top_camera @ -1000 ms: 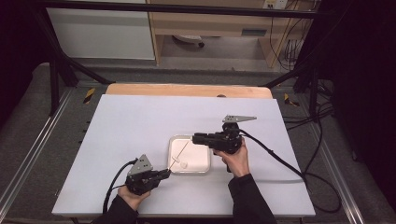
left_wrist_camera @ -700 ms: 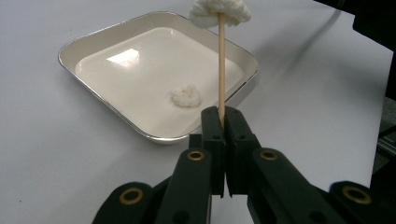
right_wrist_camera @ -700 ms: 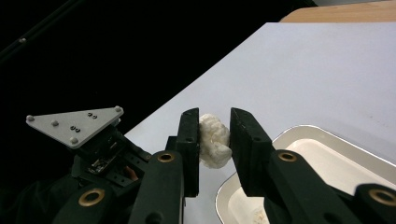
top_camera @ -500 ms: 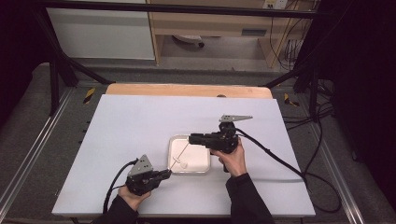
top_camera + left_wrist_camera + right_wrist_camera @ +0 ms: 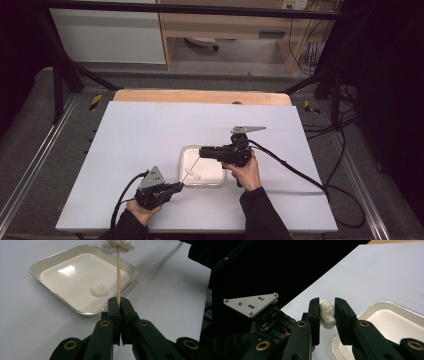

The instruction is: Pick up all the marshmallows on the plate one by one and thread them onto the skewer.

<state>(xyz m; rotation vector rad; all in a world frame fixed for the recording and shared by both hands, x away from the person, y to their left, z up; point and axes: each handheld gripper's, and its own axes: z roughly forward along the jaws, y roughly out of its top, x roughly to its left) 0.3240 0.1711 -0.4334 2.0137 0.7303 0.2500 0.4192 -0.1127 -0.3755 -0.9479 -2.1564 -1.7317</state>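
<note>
A white table (image 5: pixel 150 140) fills the middle of the frame, with a strip of bare wood (image 5: pixel 200 96) along its far edge. Just right of centre sits a shallow white tray (image 5: pixel 216 172). At the lower left a hand holds the left gripper (image 5: pixel 179 186), from whose tip a thin stick (image 5: pixel 191 163) slants up over the tray. The right gripper (image 5: pixel 204 151) lies across the tray's upper right corner, pointing left, and meets the stick's top end. A small white lump (image 5: pixel 197 176) rests in the tray. Black cables (image 5: pixel 300 175) trail off to the right.
</note>
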